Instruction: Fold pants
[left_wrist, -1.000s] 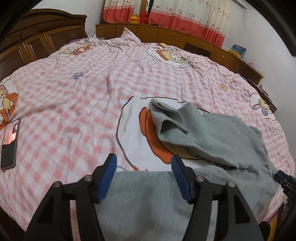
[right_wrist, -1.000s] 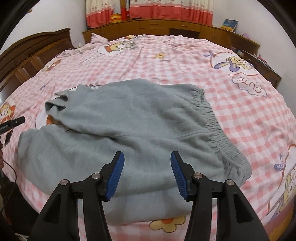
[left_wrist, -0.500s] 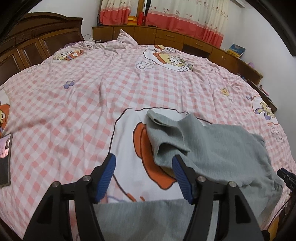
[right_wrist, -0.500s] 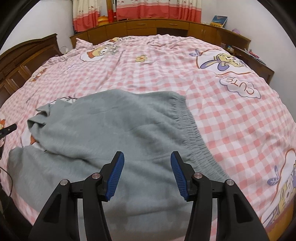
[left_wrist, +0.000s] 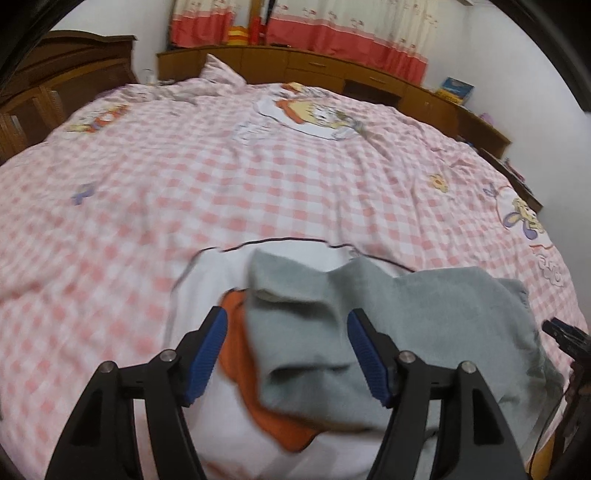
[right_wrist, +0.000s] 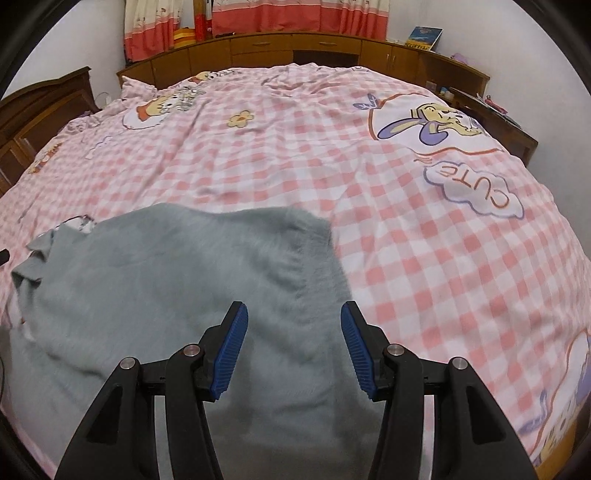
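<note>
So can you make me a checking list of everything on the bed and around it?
Surface: pink checked bedsheet with cartoon prints, wrinkled.
Job's things: grey pants, crumpled, leg end bunched.
Clutter: nothing seen on the sheet.
Grippers: left tool open and just been widening over the leg end; right tool open above the pants, holding nothing.
Cables: thin wire at the bed's edge.
Surroundings: wooden cabinets, red curtains, book.

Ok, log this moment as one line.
task: fold pants | left gripper: open, just widened | right gripper: open, empty | grey pants: crumpled on bed
</note>
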